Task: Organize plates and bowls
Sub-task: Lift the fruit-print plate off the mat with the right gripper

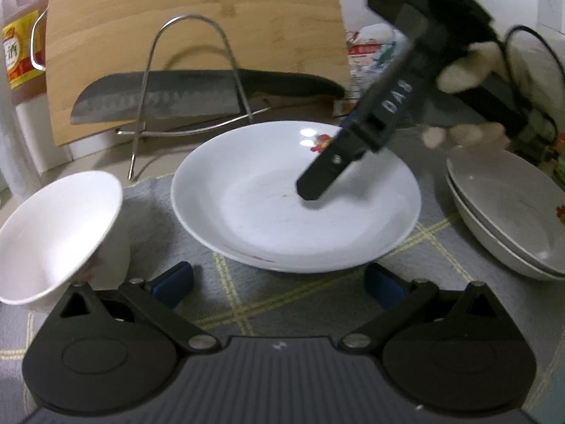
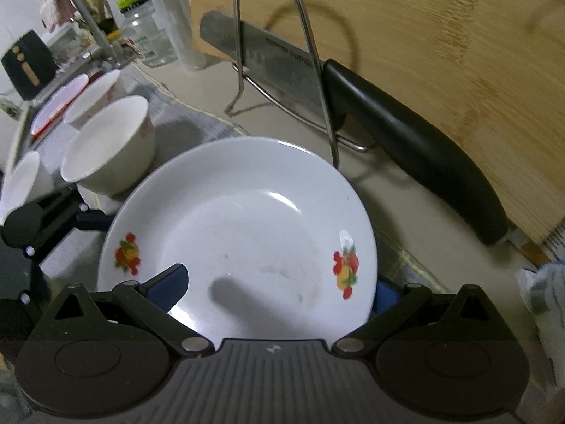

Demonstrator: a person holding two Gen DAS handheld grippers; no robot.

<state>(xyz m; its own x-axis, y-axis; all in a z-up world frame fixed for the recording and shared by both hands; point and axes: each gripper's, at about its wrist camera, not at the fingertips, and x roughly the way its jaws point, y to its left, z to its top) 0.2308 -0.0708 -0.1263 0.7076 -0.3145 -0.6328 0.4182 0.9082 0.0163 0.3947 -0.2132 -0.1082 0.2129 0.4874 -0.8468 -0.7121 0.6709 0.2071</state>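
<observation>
A white plate with fruit prints (image 1: 268, 219) (image 2: 247, 233) lies on a grey checked cloth (image 1: 247, 300). My left gripper (image 1: 279, 284) is open just in front of the plate's near rim, empty. My right gripper (image 2: 280, 284) is open with one finger (image 1: 319, 180) over the plate's inside and the other past its rim, straddling the edge. A white bowl (image 1: 53, 233) (image 2: 109, 148) stands tilted left of the plate. Two stacked plates (image 1: 508, 212) sit at the right.
A wire rack (image 1: 197, 81) (image 2: 282, 70) holds a large knife (image 1: 197, 92) (image 2: 353, 106) against a leaning wooden cutting board (image 1: 197, 17) behind the plate. An oil bottle (image 1: 21, 46) stands far left. More white bowls (image 2: 91, 95) and a sink faucet (image 2: 84, 17) lie beyond.
</observation>
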